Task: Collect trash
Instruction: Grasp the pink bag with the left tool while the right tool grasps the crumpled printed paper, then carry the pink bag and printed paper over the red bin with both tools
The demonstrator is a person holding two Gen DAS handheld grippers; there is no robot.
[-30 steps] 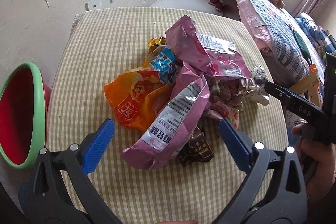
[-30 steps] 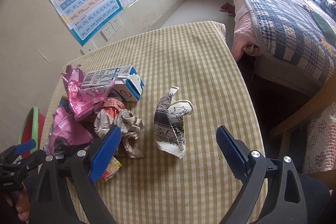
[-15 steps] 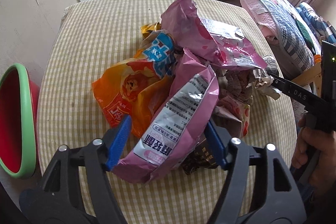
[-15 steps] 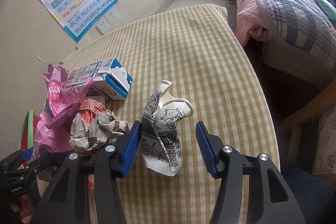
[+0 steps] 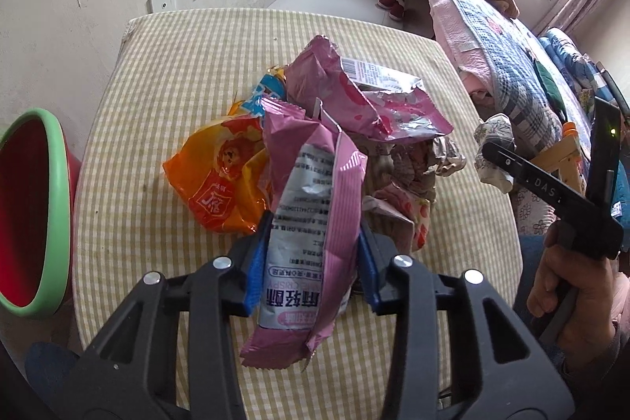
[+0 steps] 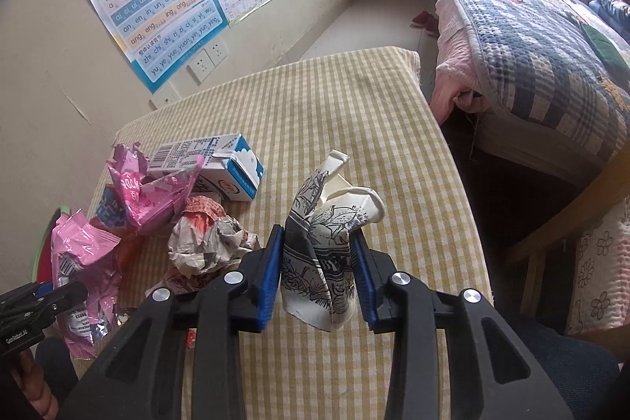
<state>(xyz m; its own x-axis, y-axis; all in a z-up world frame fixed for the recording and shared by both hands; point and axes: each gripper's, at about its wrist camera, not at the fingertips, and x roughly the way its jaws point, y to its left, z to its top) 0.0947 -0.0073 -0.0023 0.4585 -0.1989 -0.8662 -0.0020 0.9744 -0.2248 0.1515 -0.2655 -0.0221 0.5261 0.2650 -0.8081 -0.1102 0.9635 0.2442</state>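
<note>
A heap of trash lies on a table with a yellow checked cloth (image 5: 165, 73). My left gripper (image 5: 311, 268) is shut on a pink and silver snack bag (image 5: 311, 223) at the heap's near end. An orange bag (image 5: 224, 176) and a second pink bag (image 5: 354, 97) lie beside it. My right gripper (image 6: 319, 270) is shut on a crushed black-and-white paper cup (image 6: 323, 243), which also shows in the left wrist view (image 5: 492, 148). A milk carton (image 6: 220, 164), crumpled paper (image 6: 208, 243) and pink wrappers (image 6: 153, 184) lie left of the cup.
A red bin with a green rim (image 5: 31, 207) stands off the table's left edge. A bed with a quilt (image 6: 531, 38) runs along the right, past a gap. A wooden chair (image 6: 571, 223) stands at the table's right edge. Posters and sockets are on the far wall.
Both grippers moved forward and closed. The left one closed on the pink and silver bag, the right one on the crushed paper cup.
</note>
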